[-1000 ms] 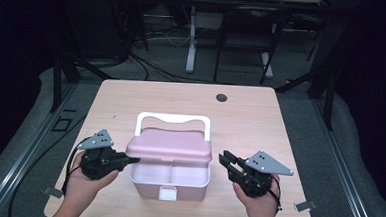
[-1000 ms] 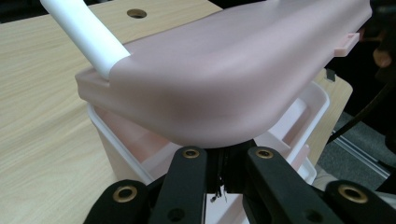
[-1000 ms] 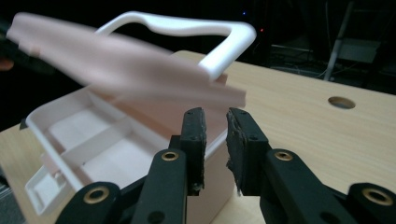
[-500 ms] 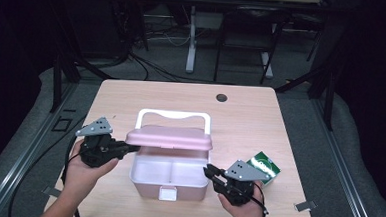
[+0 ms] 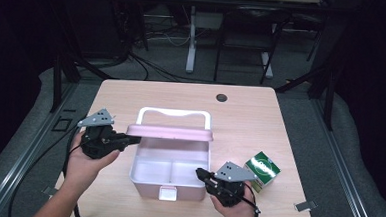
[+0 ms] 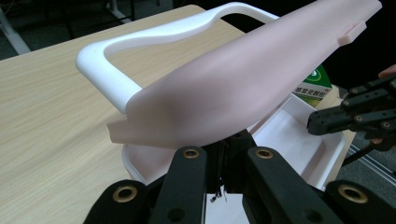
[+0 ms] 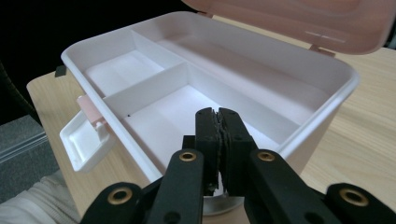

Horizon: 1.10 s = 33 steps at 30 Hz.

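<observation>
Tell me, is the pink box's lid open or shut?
Open: the left gripper holds the lid lifted off the box, baring empty compartments.

A light wooden table (image 5: 240, 116) stands on grey floor (image 5: 348, 161). At twelve o'clock, a white desk leg (image 5: 191, 43) and cables (image 5: 148, 66) sit in darkness; black frame posts (image 5: 57, 76) flank nine and three.
</observation>
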Available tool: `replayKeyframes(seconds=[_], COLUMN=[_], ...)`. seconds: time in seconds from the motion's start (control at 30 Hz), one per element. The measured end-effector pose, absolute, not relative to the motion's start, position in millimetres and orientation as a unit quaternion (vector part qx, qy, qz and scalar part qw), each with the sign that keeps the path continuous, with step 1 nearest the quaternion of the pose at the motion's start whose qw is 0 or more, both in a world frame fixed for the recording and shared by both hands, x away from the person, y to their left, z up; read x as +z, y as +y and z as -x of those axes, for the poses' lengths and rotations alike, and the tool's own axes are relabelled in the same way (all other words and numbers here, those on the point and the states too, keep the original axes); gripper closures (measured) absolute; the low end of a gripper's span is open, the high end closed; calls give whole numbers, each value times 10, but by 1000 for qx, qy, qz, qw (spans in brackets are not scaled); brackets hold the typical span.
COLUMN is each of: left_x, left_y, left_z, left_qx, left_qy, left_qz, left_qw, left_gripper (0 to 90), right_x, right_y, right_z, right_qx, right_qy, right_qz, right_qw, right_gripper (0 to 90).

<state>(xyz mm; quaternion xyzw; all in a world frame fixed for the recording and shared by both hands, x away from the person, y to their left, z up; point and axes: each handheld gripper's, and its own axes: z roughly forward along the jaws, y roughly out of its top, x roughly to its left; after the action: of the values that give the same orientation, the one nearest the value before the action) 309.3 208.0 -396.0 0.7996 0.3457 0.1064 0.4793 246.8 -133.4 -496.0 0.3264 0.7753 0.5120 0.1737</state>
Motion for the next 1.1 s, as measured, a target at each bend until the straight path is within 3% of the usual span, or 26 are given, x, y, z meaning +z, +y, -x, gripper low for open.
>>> replayKeyframes(seconds=[1.1], left_x=[-3905], left_y=[2085], left_z=[-3650], left_qx=[125], left_qy=[403], left_qz=[-779], left_qw=[464], left_gripper=[864], right_x=[-5034], right_y=[-1270], right_z=[-2443], right_qx=[508], right_qy=[782], right_qz=[-313], right_qw=[180], right_gripper=[889])
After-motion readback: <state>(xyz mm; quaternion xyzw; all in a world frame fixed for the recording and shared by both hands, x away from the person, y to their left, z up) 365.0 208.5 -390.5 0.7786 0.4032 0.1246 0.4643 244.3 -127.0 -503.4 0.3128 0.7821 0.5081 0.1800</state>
